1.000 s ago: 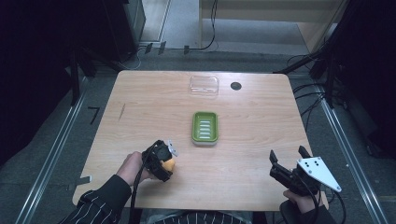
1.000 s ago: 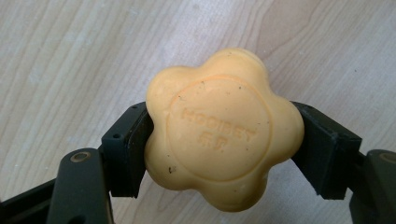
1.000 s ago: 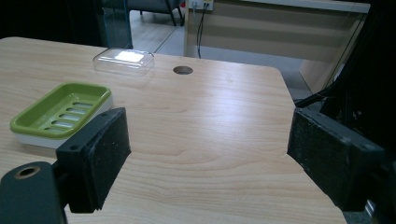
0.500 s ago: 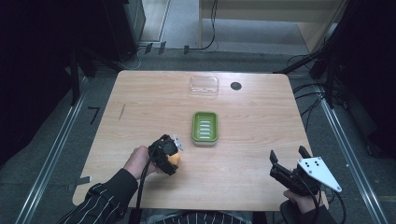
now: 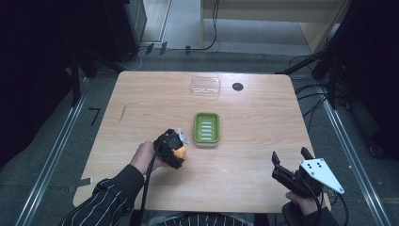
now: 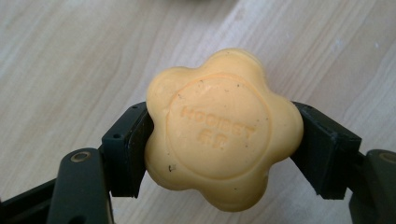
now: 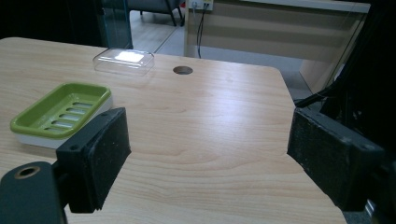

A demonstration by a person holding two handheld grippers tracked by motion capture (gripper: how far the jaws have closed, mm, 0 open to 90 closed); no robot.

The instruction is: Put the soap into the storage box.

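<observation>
- Orange soap (image 6: 219, 128), flower-shaped, sits pinched between the 2 jaws of our left gripper (image 5: 175, 149), just above the table (image 5: 155, 92) and a little left of the green soap dish (image 5: 206, 128).
- Our right gripper (image 5: 288, 173) waits at the near right corner, jaws spread wide and holding nothing.
- We judge the risk to be slippage: the jaws bear on only 2 rounded lobes (smooth, waxy-looking), so a tilt or a looser squeeze could let it pop out.
- A careless approach might also nudge the light dish aside.
- Pale wood tabletop, a clear lid (image 5: 205, 86) and cable hole (image 5: 237, 86) at the far edge; dark room, cables on a grey floor.
</observation>
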